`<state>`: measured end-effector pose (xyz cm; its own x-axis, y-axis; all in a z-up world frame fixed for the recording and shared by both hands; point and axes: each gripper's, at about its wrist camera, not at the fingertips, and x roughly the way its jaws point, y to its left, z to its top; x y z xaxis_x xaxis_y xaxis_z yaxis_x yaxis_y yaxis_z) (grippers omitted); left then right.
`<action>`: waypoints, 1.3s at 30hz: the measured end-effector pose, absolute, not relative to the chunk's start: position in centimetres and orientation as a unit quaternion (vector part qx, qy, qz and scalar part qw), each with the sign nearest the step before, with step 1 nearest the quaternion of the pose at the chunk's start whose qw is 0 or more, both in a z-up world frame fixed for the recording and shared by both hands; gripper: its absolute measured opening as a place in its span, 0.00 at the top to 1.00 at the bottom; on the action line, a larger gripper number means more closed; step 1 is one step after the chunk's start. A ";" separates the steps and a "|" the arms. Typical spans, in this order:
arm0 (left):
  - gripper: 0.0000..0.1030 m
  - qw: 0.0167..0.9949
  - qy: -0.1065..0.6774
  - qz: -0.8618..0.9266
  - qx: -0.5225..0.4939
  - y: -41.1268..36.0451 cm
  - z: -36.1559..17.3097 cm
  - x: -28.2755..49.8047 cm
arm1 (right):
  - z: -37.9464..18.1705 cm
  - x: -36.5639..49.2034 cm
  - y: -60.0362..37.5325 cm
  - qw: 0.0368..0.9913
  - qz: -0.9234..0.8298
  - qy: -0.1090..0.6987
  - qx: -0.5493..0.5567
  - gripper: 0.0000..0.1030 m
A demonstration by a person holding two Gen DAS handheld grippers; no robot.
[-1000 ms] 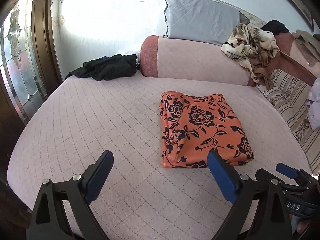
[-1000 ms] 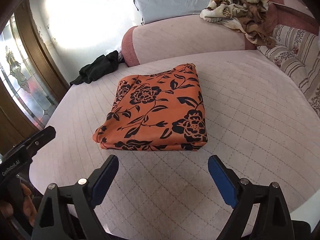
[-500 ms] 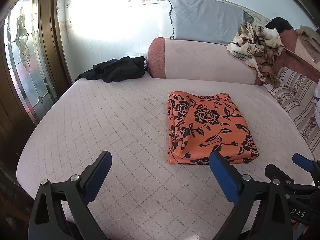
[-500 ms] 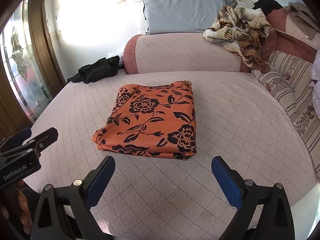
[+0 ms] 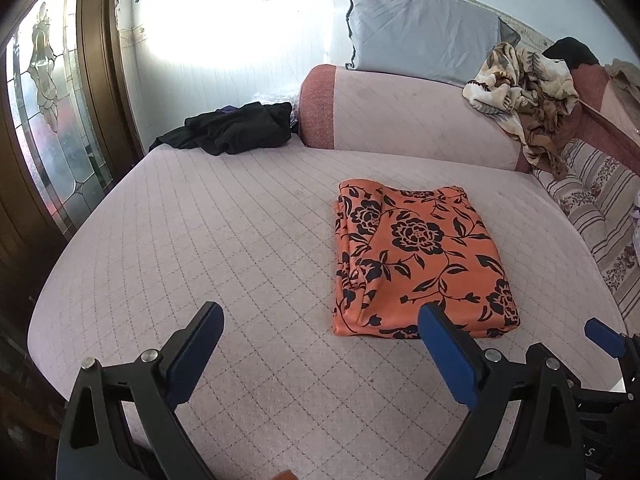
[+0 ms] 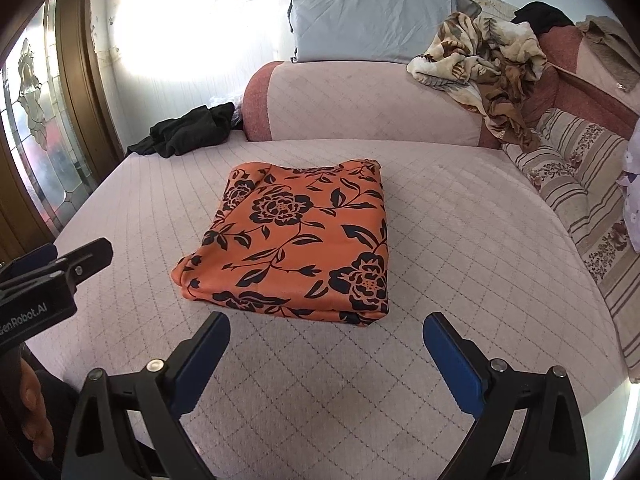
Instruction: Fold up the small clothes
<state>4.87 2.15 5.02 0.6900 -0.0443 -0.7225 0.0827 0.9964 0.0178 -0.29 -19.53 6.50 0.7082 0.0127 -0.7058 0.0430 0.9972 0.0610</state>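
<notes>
The lower edge of each view cuts off the hand-held grippers' bodies. The left hand-held gripper (image 5: 320, 322) and the right hand-held gripper (image 6: 326, 332) both hang spread wide, grasping nothing. The folded orange cloth with black flowers (image 6: 298, 242) lies flat mid-bed on the pale pink quilted bed cover (image 5: 208, 240). A crumpled black garment (image 5: 236, 130) sits at the far corner, too bunched to identify, beside a stained-glass door (image 5: 52, 128). A grey-blue pillow (image 6: 372, 18) leans on the wall.
</notes>
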 end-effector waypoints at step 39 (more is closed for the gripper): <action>0.02 0.915 0.403 0.027 0.006 9.1 2.0 10.2 | 2.7 4.5 -26.7 0.917 -0.074 0.387 0.058 0.04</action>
